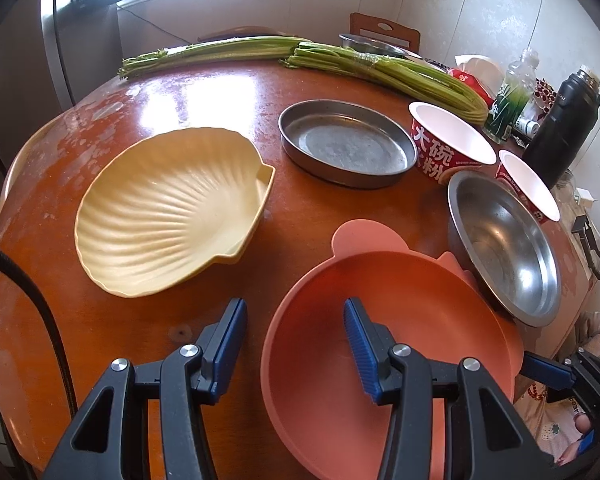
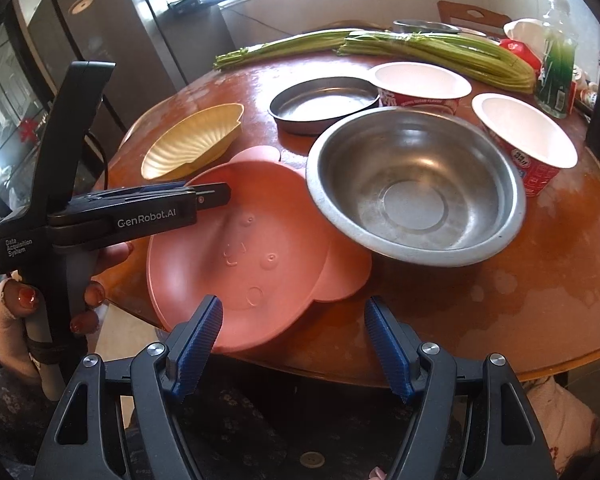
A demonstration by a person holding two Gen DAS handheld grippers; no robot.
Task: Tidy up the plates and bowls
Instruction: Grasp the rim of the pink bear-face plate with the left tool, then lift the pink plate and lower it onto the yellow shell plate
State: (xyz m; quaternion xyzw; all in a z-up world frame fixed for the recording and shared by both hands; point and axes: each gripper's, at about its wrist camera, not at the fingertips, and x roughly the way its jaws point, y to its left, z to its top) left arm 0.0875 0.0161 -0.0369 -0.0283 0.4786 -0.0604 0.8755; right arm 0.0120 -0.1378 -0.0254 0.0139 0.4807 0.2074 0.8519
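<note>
Now nearing pink bear plate (image 1: 380, 320) at six o'clock, both tools apart, empty; next, straddle rim, clamp.

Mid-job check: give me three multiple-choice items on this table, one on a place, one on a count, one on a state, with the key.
1. The round steel bowl rests partly on:
A. the pink bear-eared plate
B. the cream shell-shaped dish
C. the flat round metal pan

2. How many red paper bowls with white insides?
A. one
B. two
C. four

3. The right tongs are:
A. clamped on the steel bowl
B. clamped on the celery
C. open, holding nothing

Key: 1 A, the bowl's rim overlaps the pink plate's edge. 2 B, two stand by the steel bowl. 3 C, only bare table and the plate's edge show between the fingers.
</note>
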